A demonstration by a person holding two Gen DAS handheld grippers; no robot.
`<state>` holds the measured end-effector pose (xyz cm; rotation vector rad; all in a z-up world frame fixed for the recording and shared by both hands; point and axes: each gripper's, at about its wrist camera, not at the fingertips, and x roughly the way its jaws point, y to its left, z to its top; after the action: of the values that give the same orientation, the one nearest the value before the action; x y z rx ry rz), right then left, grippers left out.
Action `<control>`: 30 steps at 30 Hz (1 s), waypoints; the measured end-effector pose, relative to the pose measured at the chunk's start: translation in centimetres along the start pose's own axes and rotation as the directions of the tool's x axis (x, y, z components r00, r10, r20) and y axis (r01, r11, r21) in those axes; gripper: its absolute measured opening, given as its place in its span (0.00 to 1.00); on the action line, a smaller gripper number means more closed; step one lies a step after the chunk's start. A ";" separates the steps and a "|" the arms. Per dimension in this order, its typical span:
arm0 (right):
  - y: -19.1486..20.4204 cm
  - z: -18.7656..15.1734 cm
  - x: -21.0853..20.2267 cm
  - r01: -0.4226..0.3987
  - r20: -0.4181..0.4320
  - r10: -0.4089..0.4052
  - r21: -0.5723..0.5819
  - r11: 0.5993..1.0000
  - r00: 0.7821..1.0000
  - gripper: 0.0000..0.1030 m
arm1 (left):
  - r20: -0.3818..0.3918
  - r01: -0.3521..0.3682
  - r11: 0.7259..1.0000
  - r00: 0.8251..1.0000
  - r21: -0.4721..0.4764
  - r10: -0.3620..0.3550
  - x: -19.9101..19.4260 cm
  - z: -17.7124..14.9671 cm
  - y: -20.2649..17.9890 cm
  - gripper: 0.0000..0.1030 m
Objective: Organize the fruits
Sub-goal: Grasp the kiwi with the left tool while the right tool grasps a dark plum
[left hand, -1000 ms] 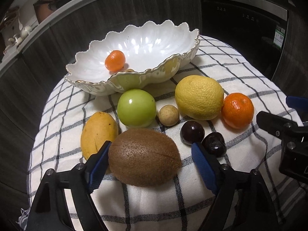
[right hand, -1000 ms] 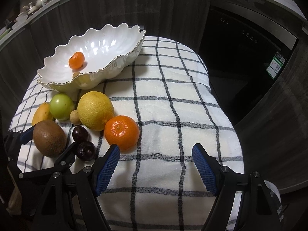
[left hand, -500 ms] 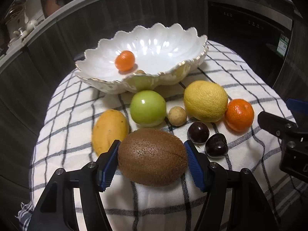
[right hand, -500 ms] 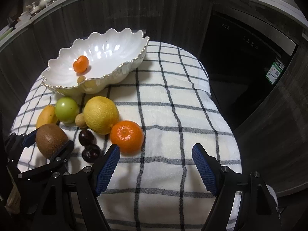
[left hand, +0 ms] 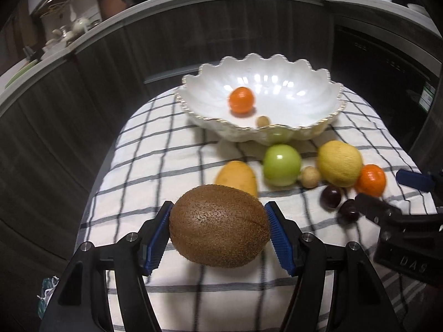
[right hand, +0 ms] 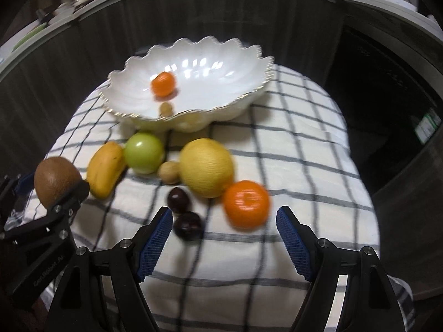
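My left gripper (left hand: 218, 238) is shut on a brown kiwi (left hand: 220, 229) and holds it above the checked cloth, also seen in the right wrist view (right hand: 56, 181). The white scalloped bowl (left hand: 301, 127) at the back holds a small orange (left hand: 241, 100) and a small tan fruit (left hand: 263, 121). On the cloth lie a mango (left hand: 238, 178), a green apple (left hand: 281, 164), a yellow citrus (left hand: 340, 163), a tan ball fruit (left hand: 310, 177), an orange (right hand: 246, 203) and two dark plums (right hand: 188, 225). My right gripper (right hand: 224, 238) is open, just in front of the orange and plums.
The fruits sit on a round table under a white cloth with dark checks (right hand: 290, 171). Dark wood cabinets (left hand: 69, 116) curve behind it, with a counter of kitchenware on top. A dark appliance (right hand: 387, 88) stands at the right.
My left gripper closed on the kiwi and lifted it off the cloth. My right gripper moved left and forward, toward the orange and plums, still open.
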<state>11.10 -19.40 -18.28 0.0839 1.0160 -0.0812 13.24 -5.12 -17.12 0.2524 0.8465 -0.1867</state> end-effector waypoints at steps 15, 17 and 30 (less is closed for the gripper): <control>1.7 0.2 1.0 -0.001 0.010 0.001 -0.065 0.998 1.000 0.53 | -0.003 -0.012 0.999 1.000 -0.047 0.012 0.8 -0.3 1.7 0.63; 1.8 0.2 1.0 -0.012 0.003 0.013 -0.070 0.997 1.000 0.48 | -0.001 -0.011 0.999 1.000 -0.048 0.011 0.8 -0.3 1.7 0.63; 2.1 -0.8 2.9 -0.048 -0.055 0.044 -0.068 0.997 0.998 0.36 | -0.003 -0.018 0.998 1.000 -0.052 0.018 1.0 -0.4 1.9 0.63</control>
<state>12.14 -17.30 -21.07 0.0469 1.0687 -0.0017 14.05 -3.27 -17.87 0.2114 0.8500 -0.1475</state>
